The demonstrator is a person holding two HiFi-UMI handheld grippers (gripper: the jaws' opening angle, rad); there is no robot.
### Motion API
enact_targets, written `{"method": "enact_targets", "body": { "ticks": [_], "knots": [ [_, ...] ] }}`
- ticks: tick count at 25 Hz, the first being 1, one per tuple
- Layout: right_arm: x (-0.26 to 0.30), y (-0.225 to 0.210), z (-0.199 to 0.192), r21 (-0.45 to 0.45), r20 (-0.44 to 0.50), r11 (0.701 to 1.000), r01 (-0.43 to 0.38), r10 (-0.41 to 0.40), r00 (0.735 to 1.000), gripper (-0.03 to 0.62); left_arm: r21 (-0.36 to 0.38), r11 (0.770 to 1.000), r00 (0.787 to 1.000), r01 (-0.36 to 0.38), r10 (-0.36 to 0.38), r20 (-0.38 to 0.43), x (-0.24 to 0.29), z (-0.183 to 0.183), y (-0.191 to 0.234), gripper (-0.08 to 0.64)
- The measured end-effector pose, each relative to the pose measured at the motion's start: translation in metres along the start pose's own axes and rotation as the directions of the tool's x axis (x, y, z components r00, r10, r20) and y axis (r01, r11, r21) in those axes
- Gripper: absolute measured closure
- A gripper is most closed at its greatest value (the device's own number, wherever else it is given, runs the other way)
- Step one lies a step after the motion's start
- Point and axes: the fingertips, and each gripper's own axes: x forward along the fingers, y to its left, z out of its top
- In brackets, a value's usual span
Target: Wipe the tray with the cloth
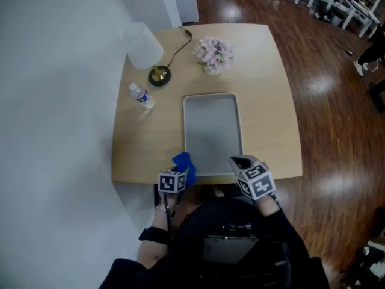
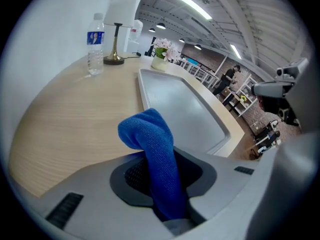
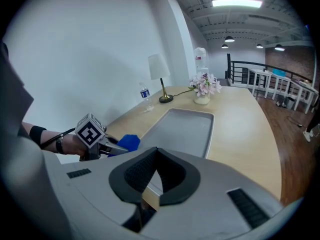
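The flat grey rectangular metal tray (image 1: 212, 131) lies bare on the pale wooden table (image 1: 271, 101). The blue microfibre cloth (image 2: 152, 149) is pinched in the left gripper (image 1: 184, 171), just beside the tray's near left corner — not yet on it. The right gripper (image 1: 243, 161), jaws together and empty, is at the near right corner. Wiping seems about to start: next, the cloth must be pressed onto the tray floor.

Grey rectangular tray (image 1: 212, 131) lay flat, long axis toward 12 o'clock, blue cloth (image 1: 183, 161) stood bunched, clamped in left gripper (image 1: 182, 168), just beside tray's 7 o'clock corner.
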Motion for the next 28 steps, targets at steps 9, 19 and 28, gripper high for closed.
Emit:
{"method": "enact_targets", "body": {
  "ticks": [9,19,28],
  "knots": [
    [-0.006,0.005,-0.007,0.023,0.011,0.999,0.029,-0.029,1.000,0.588,0.071,0.996,0.996,0.059,-0.064,0.064,-0.048,0.005,-0.023,0.448],
    [-0.029,-0.006,-0.053,0.088,-0.028,0.992,0.092,-0.090,0.996,0.588,0.045,0.999,0.998,0.016,-0.018,0.056,-0.006,-0.024,-0.030,0.448],
    [-0.039,-0.040,-0.036,0.030,0.018,0.999,0.013,-0.013,1.000,0.588,0.036,0.989,0.990,-0.143,0.143,0.007,-0.002,-0.025,-0.038,0.446]
  ]
}}
